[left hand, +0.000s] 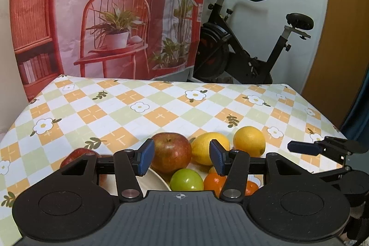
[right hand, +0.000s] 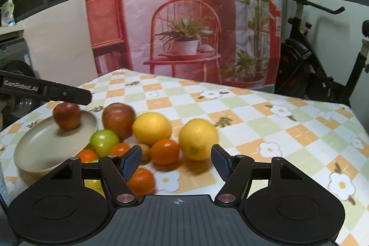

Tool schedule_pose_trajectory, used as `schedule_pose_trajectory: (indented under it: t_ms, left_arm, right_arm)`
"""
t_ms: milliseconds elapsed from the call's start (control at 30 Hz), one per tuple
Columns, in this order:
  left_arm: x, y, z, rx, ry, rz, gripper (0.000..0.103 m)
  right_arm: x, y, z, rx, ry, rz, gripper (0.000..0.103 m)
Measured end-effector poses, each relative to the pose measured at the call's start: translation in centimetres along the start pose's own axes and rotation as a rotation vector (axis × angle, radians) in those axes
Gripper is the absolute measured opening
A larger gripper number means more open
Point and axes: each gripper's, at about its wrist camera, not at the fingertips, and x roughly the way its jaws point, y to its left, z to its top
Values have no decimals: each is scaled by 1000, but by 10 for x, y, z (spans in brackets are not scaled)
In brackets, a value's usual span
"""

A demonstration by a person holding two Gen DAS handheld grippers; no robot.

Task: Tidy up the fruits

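Observation:
A heap of fruit lies on the checked tablecloth. A red apple (right hand: 67,115) sits on a beige plate (right hand: 41,144). Beside the plate are a second red apple (right hand: 118,119), a green apple (right hand: 103,142), two lemons (right hand: 151,128) (right hand: 198,138) and several oranges (right hand: 165,151). My right gripper (right hand: 176,161) hangs open just short of the heap, nothing between its pads. My left gripper (left hand: 182,159) is open too, above the plate's rim (left hand: 153,181), with the big red apple (left hand: 171,152) and green apple (left hand: 186,180) beyond its fingers, untouched.
One finger of the left gripper (right hand: 76,95) reaches over the plated apple in the right wrist view. The tablecloth (left hand: 161,105) stretches bare to the far edge. Behind stand a printed pink backdrop (left hand: 110,15) and an exercise bike (left hand: 242,47).

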Motion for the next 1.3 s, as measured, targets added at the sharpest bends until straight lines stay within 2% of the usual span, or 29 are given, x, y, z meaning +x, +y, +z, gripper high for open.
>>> schedule_pose_trajectory:
  t_ms: [200,633,733,1000,1100,1300]
  left_arm:
    - [3,-5,6,43,-10,29,55]
    - [-9,-5,-15,-13,11,17,55]
    - [-13,-5,-24,-40,17,16,55]
    - [-24,-11,-41,-12,25,-7,50]
    - [-22,-14,-48,6,47,-21,46]
    - [-19,-13,-52,4,59,-30,45]
  right_arm:
    - [7,-15,3,-1,2,-25,63]
    - [-7,-3,-19,32,8,10,61]
    - [-12,2,-26,30,15,23,58]
    - [-29,16,-45,11,30,77,45]
    - [-29,20,-51,3,50,98,41]
    - [-25,25,-54,-2,77,115,36]
